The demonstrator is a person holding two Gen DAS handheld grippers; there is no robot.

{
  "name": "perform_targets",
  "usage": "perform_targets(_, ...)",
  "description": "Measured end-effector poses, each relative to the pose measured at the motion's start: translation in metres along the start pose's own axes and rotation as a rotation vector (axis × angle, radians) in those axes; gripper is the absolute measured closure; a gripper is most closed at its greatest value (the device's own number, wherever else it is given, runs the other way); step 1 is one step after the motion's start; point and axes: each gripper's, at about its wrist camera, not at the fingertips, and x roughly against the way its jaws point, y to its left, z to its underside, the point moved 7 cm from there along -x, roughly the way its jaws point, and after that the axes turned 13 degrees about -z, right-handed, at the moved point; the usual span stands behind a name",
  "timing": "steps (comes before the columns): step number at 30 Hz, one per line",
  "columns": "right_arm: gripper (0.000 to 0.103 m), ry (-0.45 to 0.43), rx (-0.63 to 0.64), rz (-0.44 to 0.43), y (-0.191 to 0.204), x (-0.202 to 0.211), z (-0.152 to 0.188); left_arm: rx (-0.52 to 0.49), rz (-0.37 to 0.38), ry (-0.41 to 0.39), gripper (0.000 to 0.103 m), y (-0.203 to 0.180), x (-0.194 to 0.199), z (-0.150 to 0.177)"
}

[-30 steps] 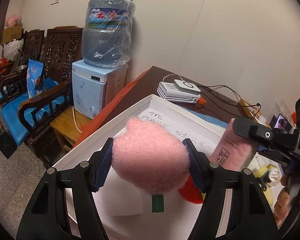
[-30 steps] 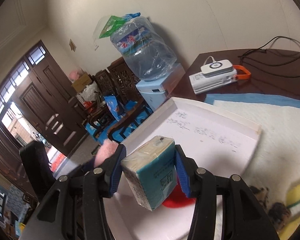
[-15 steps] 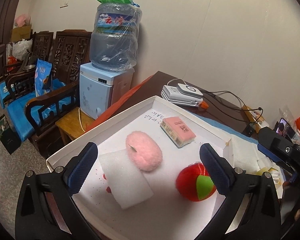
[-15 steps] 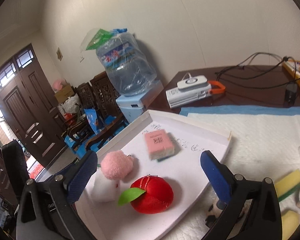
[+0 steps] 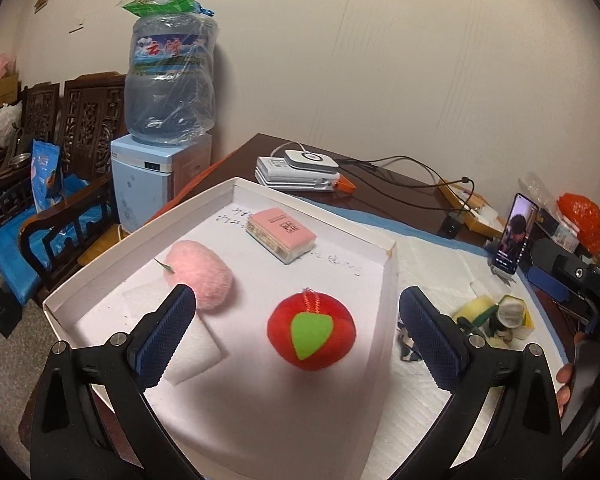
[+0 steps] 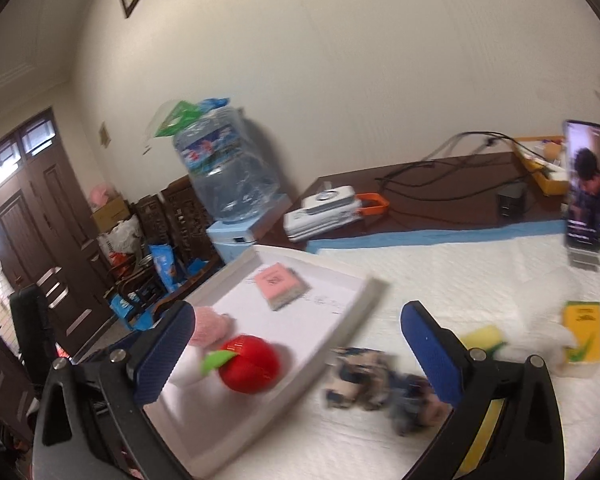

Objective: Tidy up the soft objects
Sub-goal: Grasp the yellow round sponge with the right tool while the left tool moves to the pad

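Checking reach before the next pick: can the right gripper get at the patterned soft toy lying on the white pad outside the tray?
Probably yes. The right gripper is open and empty, and the patterned toy lies just ahead between its fingers with nothing on top, beside the tray.

plush apple (image 5: 311,330) red/green leaf | puff (image 5: 199,274) pink | tray (image 5: 386,288) white
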Motion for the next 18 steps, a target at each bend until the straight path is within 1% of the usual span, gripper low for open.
perform_targets(4, 0.000, -0.035, -0.057, 0.059, -0.052, 0.035, 0.000, -0.047, 0.055, 0.021, 0.000, -0.025, -0.001, 0.009)
perform_targets(6, 0.000, -0.023, -0.074, 0.102, -0.071, 0.048, 0.005, -0.086, 0.080, 0.037, 0.000, -0.040, -0.003, 0.015)
perform_targets(8, 0.000, 0.033, -0.056, 0.171, -0.086, 0.053, 0.015, -0.128, 0.104, 0.048, 0.000, -0.056, -0.003, 0.022)
perform_targets(10, 0.000, 0.117, -0.013, 0.220, -0.095, 0.052, 0.029, -0.171, 0.130, 0.058, 0.000, -0.071, -0.002, 0.029)
perform_targets(12, 0.000, 0.193, 0.030, 0.236, -0.097, 0.047, 0.044, -0.212, 0.147, 0.071, 0.000, -0.085, -0.002, 0.036)
perform_targets(15, 0.000, 0.308, 0.104, 0.218, -0.085, 0.032, 0.065, -0.270, 0.137, 0.092, 0.000, -0.100, -0.006, 0.046)
perform_targets(16, 0.001, 0.347, 0.150, 0.219, -0.078, 0.025, 0.072, -0.287, 0.136, 0.097, 0.000, -0.104, -0.006, 0.049)
perform_targets(18, 0.001, 0.401, 0.235, 0.267, -0.072, 0.015, 0.083, -0.312, 0.139, 0.102, 0.000, -0.112, -0.006, 0.054)
